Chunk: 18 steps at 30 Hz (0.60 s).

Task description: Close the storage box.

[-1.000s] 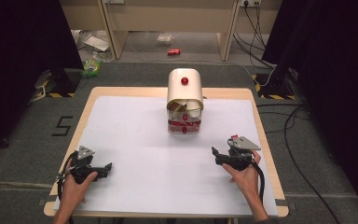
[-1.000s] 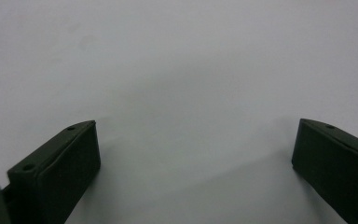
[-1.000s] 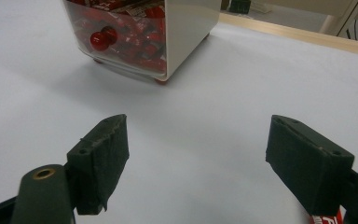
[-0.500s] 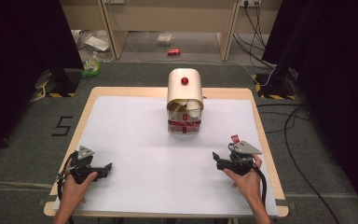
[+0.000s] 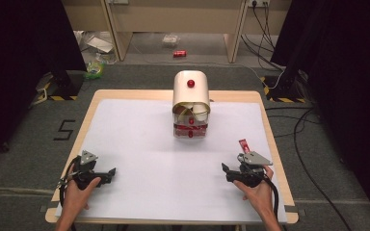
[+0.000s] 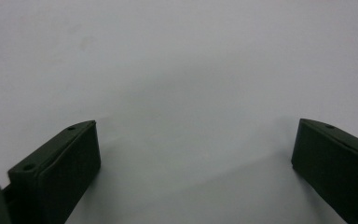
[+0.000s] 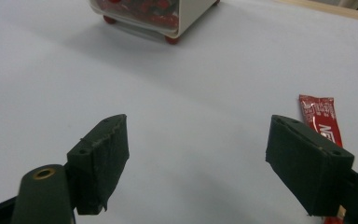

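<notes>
Left tool [image 5: 110, 172]: held low at the near left of the white worktop [image 5: 139, 144], jaws spread wide over bare surface. Centre: a cream dispenser [image 5: 191, 105] with a red knob stands toward the far edge, red sachets visible in its clear lower section. Right tool [image 5: 225, 168]: held at the near right, jaws likewise wide apart and gripping nothing. A red sachet [image 7: 320, 119] lies flat on the worktop just beside the right tool's outer jaw, near the worktop's right edge.

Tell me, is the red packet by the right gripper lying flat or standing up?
Lying flat. The red packet lies flat on the white table cover, just past the right gripper, whose open jaws hold nothing.
</notes>
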{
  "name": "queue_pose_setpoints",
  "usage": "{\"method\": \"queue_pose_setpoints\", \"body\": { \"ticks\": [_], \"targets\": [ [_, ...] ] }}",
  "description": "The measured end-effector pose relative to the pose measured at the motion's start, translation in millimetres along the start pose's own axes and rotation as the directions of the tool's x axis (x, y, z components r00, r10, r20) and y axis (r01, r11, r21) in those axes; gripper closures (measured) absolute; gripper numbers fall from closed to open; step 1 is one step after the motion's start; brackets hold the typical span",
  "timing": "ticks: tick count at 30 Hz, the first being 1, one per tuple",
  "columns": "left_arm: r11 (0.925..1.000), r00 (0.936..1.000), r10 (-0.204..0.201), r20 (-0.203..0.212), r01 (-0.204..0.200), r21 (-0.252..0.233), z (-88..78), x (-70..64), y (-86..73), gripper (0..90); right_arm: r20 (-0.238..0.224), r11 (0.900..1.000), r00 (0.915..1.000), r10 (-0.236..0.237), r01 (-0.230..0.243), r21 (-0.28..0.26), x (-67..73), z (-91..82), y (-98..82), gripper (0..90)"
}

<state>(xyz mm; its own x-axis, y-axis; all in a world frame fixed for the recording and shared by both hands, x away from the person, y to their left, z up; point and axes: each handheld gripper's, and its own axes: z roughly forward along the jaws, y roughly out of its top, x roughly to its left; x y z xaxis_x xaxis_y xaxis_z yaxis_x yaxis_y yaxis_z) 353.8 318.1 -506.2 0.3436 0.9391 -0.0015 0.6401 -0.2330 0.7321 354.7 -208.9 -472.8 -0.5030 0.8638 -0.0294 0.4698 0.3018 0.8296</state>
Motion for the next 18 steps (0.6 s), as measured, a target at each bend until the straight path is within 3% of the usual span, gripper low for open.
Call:
{"method": "queue_pose_setpoints", "body": {
  "ticks": [18],
  "targets": [
    [1.0000,1.0000,0.000,0.000,0.000,0.000,0.0,0.0,0.0,0.4,-0.017,0.999,0.9998,-0.006,0.007,0.044,5.7,-13.0,-14.7,19.8]
  ]
}}
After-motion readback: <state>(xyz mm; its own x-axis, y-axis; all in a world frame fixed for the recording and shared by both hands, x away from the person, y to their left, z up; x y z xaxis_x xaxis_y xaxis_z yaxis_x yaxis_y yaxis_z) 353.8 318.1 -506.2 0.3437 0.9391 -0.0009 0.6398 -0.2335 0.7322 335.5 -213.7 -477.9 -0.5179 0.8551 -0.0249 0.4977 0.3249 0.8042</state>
